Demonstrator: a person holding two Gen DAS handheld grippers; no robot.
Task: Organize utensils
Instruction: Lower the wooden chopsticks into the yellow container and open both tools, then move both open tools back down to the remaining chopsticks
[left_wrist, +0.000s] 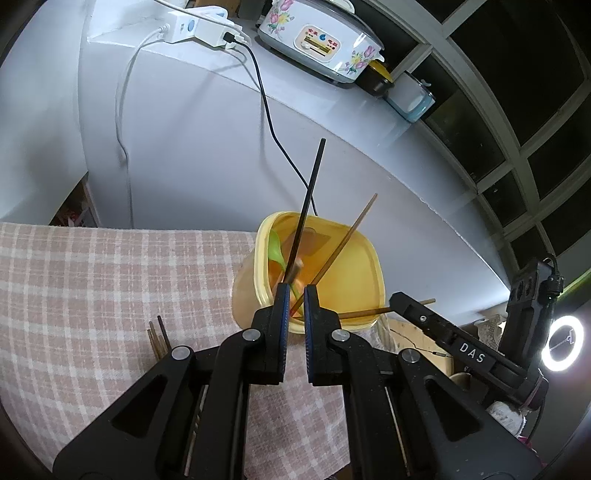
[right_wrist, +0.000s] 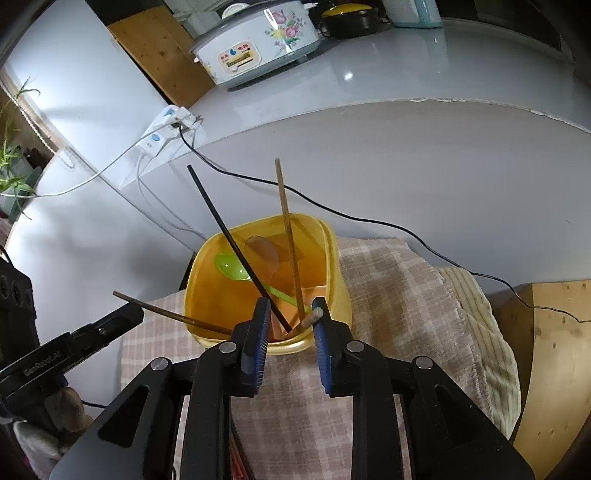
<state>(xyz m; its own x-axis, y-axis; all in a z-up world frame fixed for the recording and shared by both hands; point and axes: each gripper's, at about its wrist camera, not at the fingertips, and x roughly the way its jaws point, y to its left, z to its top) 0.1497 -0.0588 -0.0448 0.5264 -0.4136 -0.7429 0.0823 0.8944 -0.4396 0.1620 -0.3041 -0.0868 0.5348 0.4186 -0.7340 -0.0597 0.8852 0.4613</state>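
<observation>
A yellow plastic tub (left_wrist: 365, 254) (right_wrist: 334, 258) stands on a pink checked cloth (left_wrist: 110, 280) (right_wrist: 391, 295). In it are a black chopstick (left_wrist: 314, 184) (right_wrist: 221, 214), a brown chopstick (left_wrist: 354, 225) (right_wrist: 286, 221), another brown chopstick (left_wrist: 365, 313) (right_wrist: 162, 312) lying over the rim, a green spoon (left_wrist: 275, 247) (right_wrist: 231, 266) and a brown spoon (right_wrist: 264, 251). My left gripper (left_wrist: 295, 295) hovers just over the tub's near rim, jaws slightly apart and empty. My right gripper (right_wrist: 290, 314) is open and empty at the tub's other rim. Several chopsticks (left_wrist: 159, 336) lie on the cloth.
A floral rice cooker (left_wrist: 317, 40) (right_wrist: 255, 44), a black pot (left_wrist: 376, 79) and a blue-white container (left_wrist: 410, 94) stand on the grey counter (right_wrist: 406, 92). A white power strip (left_wrist: 199, 26) (right_wrist: 166, 125) trails black and white cables. A wooden board (right_wrist: 554, 350) lies right. A ring light (left_wrist: 563, 343) glows.
</observation>
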